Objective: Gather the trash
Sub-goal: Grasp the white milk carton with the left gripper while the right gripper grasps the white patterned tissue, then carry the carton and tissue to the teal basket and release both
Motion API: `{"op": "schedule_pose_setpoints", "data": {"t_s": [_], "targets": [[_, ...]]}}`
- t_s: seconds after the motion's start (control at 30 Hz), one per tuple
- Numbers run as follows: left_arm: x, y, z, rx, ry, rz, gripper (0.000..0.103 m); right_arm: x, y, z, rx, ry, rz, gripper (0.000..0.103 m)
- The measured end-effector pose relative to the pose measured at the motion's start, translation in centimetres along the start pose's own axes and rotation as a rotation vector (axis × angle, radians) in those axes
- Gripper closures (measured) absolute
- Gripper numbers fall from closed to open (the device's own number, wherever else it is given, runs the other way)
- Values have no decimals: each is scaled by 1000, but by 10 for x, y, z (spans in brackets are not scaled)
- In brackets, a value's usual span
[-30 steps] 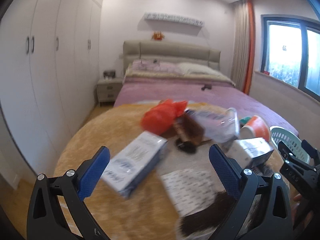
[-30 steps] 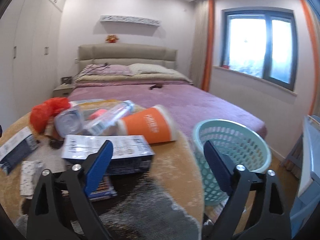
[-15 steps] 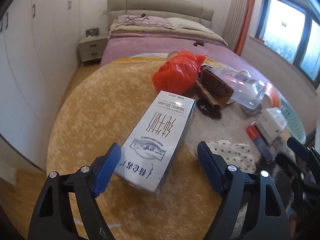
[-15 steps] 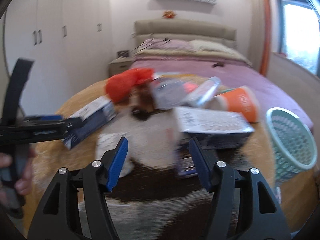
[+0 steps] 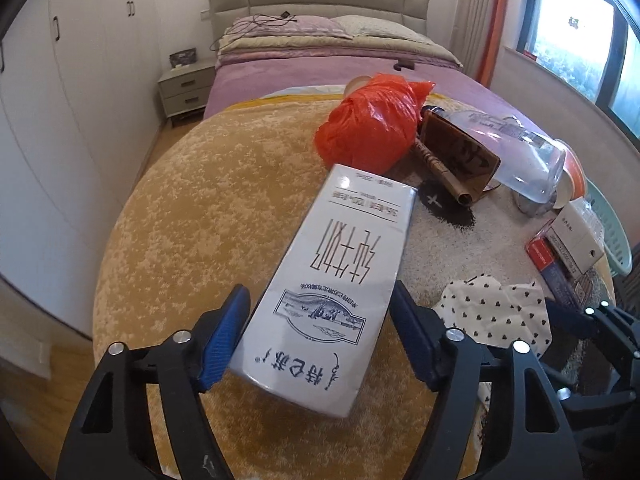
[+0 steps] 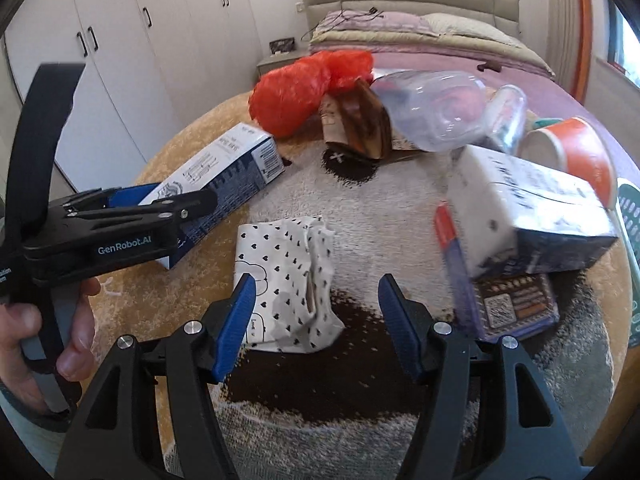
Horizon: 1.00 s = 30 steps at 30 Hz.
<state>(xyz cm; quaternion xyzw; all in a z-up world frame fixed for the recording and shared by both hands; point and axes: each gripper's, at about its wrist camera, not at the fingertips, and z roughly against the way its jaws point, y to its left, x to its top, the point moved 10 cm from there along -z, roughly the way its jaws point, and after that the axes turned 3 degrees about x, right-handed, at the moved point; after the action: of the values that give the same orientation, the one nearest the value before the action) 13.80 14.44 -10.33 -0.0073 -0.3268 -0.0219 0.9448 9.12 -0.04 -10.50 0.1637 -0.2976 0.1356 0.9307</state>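
Note:
Trash lies on a round rug-covered surface (image 5: 208,208). A white and blue milk carton (image 5: 332,280) lies flat, its near end between the open jaws of my left gripper (image 5: 320,340); the blue pads stand just beside its sides. The carton (image 6: 224,176) and my left gripper also show in the right wrist view (image 6: 160,204). My right gripper (image 6: 316,324) is open and empty, just above a crumpled white heart-print wrapper (image 6: 292,280). Behind lie a red plastic bag (image 5: 372,124), a brown paper bag (image 5: 460,156), a clear plastic bottle (image 5: 520,156) and an orange paper cup (image 6: 576,152).
A second carton (image 6: 528,216) lies over a flat dark packet (image 6: 512,304) at the right. A mint-green basket (image 5: 612,232) stands past the right edge. A bed (image 5: 320,52) is behind, wardrobes (image 5: 60,80) stand at the left.
My left gripper has moved forward and down so the carton's near end sits between its jaws. My right gripper has swung left and dropped toward the heart-print wrapper.

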Motion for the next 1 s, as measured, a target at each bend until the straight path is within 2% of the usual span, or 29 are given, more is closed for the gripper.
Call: {"op": "schedule_pose_setpoints", "data": {"t_s": [0.13, 0.17, 0.23, 0.27, 0.57, 0.7, 0.9, 1.0], "targets": [[5, -6, 3, -39, -34, 12, 45, 1, 3, -7, -11, 27, 14, 58], [5, -7, 5, -49, -45, 21, 46, 1, 5, -8, -2, 33, 24, 70], [7, -7, 12, -65, -73, 39, 48, 1, 9, -8, 7, 31, 37, 81], [8, -7, 16, -69, -86, 44, 49, 0, 13, -7, 31, 31, 43, 94], [26, -25, 69, -97, -208, 45, 49, 14, 12, 37, 70, -80, 35, 99], [39, -47, 92, -131, -260, 31, 49, 20, 1, 69, 50, -139, 33, 99], [62, -111, 109, -198, -313, -26, 49, 32, -71, 115, -54, -236, -59, 99], [77, -162, 108, -244, -316, -60, 49, 37, -120, 139, -136, -285, -121, 99]]}}
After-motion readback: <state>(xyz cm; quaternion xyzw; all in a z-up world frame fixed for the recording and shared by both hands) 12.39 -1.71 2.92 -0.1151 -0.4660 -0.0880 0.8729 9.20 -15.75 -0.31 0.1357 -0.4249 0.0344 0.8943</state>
